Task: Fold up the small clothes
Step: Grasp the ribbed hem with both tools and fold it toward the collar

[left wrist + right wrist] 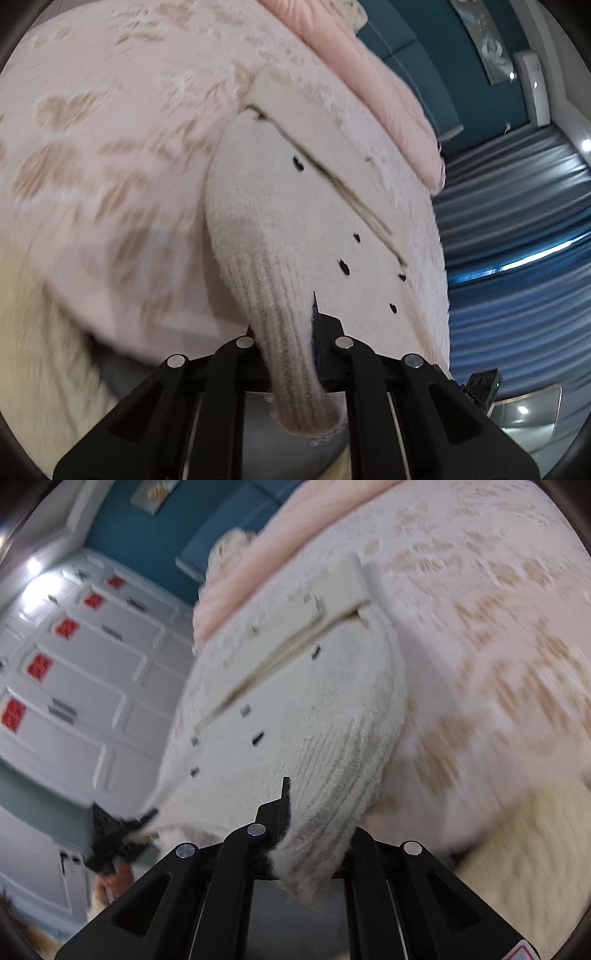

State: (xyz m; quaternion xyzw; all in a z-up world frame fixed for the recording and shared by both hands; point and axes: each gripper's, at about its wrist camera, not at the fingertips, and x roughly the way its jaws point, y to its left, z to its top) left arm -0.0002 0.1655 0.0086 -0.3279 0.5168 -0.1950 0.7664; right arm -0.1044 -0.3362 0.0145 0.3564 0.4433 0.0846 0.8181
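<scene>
Knitwear fills both views: a cream sweater with small dark spots lies stretched over a floral bedspread. Left gripper clamps a ribbed cuff at 6 o'clock. Right gripper pinches the other ribbed edge likewise. A pink quilt sits toward 1 o'clock in the left view.

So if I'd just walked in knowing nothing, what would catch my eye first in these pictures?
Probably the cream knitted garment filling the middle of both views, with small dark buttonholes along its front strip. Each black gripper, left and right, is clamped on a ribbed edge of it at the bottom of its own view. Behind it spreads a pink patterned bedcover, and the right view shows white cabinet doors with red squares.
</scene>
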